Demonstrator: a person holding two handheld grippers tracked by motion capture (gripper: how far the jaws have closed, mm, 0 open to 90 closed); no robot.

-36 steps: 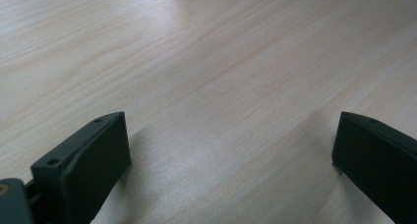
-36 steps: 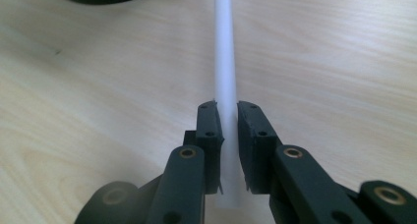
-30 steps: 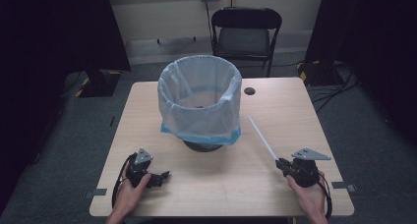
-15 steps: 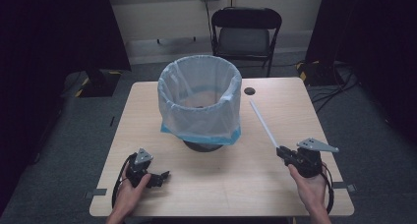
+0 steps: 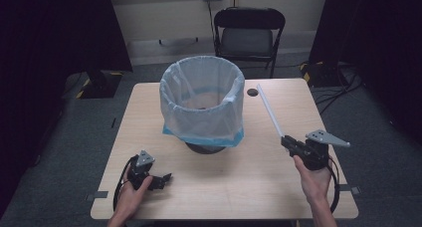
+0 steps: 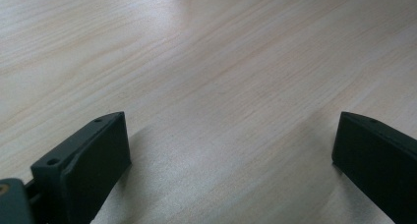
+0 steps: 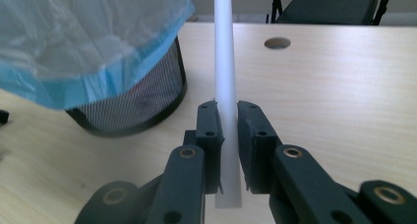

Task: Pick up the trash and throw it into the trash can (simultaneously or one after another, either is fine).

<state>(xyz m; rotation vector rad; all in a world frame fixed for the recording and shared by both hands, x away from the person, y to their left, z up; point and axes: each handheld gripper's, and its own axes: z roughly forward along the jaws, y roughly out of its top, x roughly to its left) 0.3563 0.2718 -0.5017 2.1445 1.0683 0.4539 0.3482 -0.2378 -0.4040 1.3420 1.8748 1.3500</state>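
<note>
Your right hand-held gripper (image 7: 227, 130) pinches one white tube (image 7: 225, 62); your left hand-held gripper (image 6: 231, 150) rests spread beside one lined basket (image 5: 203, 105) on the desk (image 5: 278, 187).

The person's left hand (image 5: 133, 183) rests low at the near left, its claw (image 5: 166, 177) pointing to the right with jaws spread wide apart. The right hand (image 5: 312, 174) holds its claw (image 5: 287, 141) raised at the near right, angled forward and left, jaws clamped tight, grey plate on top.
</note>
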